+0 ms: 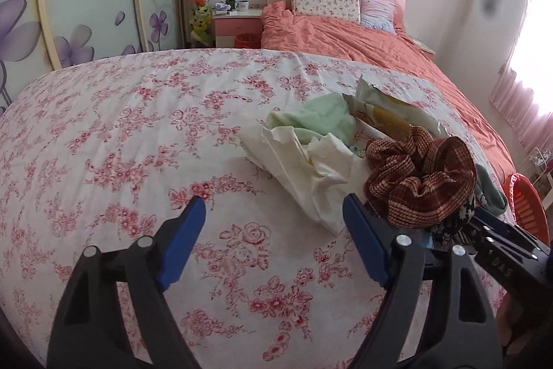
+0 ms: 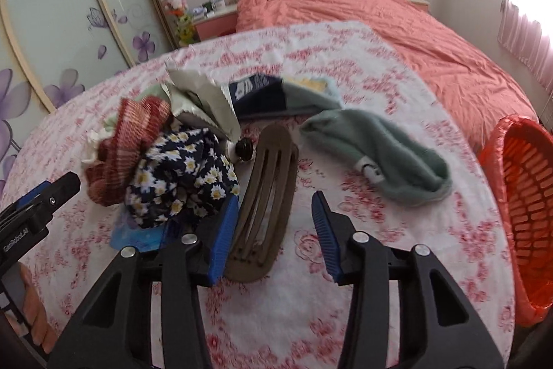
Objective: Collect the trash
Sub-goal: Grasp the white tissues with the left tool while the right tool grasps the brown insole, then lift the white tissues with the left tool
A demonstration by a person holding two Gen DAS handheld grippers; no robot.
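Observation:
On the floral bedsheet [image 1: 121, 134] lies a pile: crumpled white paper [image 1: 304, 168], pale green tissue [image 1: 318, 118], a torn snack wrapper [image 1: 383, 113], a red-brown plaid scrunchie [image 1: 418, 178], a navy daisy scrunchie [image 2: 183, 175], a brown hair clip [image 2: 266, 203], a green sock [image 2: 376, 154] and a dark packet [image 2: 262, 94]. My left gripper [image 1: 273, 213] is open and empty, just left of the white paper. My right gripper [image 2: 276, 213] is open, jaws standing either side of the hair clip's near end. The orange-lined trash basket [image 2: 518, 196] stands at the right.
The bed continues into a coral duvet [image 1: 363, 37] with pillows [image 1: 325, 0] at the headboard. A pink nightstand [image 1: 236, 23] and a wardrobe with flower doors [image 1: 79, 6] stand at the left. A window with pink curtains [image 1: 525, 92] is at the right.

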